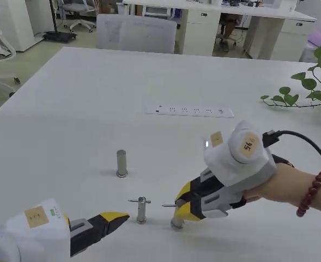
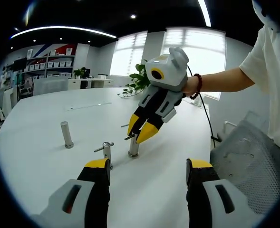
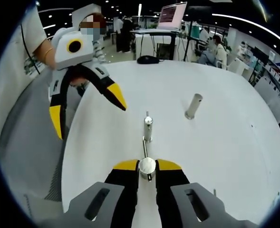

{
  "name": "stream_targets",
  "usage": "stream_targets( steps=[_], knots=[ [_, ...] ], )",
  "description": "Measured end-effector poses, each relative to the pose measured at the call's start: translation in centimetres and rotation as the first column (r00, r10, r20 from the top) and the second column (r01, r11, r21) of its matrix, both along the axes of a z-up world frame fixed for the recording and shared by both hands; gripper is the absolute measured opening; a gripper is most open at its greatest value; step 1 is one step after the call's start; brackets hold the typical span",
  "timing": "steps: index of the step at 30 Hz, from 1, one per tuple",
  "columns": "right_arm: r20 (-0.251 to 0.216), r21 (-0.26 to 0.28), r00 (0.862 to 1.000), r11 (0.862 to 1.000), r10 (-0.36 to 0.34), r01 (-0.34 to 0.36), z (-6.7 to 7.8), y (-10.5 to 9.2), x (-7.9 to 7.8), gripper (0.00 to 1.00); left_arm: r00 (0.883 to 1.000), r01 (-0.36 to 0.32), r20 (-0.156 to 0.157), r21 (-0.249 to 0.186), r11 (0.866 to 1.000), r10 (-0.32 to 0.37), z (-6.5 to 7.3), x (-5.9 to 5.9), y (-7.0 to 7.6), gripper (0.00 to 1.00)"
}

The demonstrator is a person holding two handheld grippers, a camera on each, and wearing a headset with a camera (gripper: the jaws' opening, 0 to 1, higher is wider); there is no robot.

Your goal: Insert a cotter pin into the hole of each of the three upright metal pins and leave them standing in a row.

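Right gripper [image 1: 181, 206]: jaws closed on cotter pin [image 1: 169, 205], held level at top of near metal pin [image 1: 177, 222]; cotter pin's free end points toward middle metal pin [image 1: 141, 210]. Near metal pin: upright on table [image 1: 95, 98], directly under jaw tips. Middle metal pin: upright, just beside, second cotter pin [image 1: 135, 201] through its top. Far metal pin [image 1: 121, 163]: upright, set apart. Left gripper [image 2: 147, 167]: jaws spread, holding nothing, near middle metal pin. Power strip [image 1: 190, 111]: farther back.

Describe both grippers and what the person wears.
The left gripper and right gripper have white-grey housings and black jaws with yellow tips. The right has a "56" sticker and black cable. A dark-red bead bracelet circles that wrist; the sleeve is white.
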State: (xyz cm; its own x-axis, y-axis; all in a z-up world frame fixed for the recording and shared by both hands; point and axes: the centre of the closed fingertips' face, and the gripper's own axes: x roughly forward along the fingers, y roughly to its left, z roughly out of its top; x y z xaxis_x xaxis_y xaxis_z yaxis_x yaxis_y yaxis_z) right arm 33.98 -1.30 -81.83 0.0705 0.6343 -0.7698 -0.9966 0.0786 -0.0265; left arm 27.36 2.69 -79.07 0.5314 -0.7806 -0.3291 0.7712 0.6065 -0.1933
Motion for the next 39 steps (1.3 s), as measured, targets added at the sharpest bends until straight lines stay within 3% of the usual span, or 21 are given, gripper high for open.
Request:
stream_targets(
  steps=[14,22,39],
  knots=[
    [-0.01,-0.006,1.0,1.0,-0.007,0.007,-0.53,0.08,0.63,0.13,1.0,-0.015,-0.003,-0.006,1.0,0.015,0.12,0.06,0.29,0.67],
    [-0.039,-0.002,0.999,1.0,-0.004,0.004,-0.51,0.03,0.78,0.13,1.0,-0.011,-0.004,-0.007,1.0,0.011,0.19,-0.01,0.33,0.67],
    [-0.035,0.006,0.999,1.0,0.008,-0.008,-0.5,0.08,0.7,0.16,1.0,-0.002,-0.005,0.007,1.0,0.002,0.17,-0.26,0.42,0.68]
  ],
)
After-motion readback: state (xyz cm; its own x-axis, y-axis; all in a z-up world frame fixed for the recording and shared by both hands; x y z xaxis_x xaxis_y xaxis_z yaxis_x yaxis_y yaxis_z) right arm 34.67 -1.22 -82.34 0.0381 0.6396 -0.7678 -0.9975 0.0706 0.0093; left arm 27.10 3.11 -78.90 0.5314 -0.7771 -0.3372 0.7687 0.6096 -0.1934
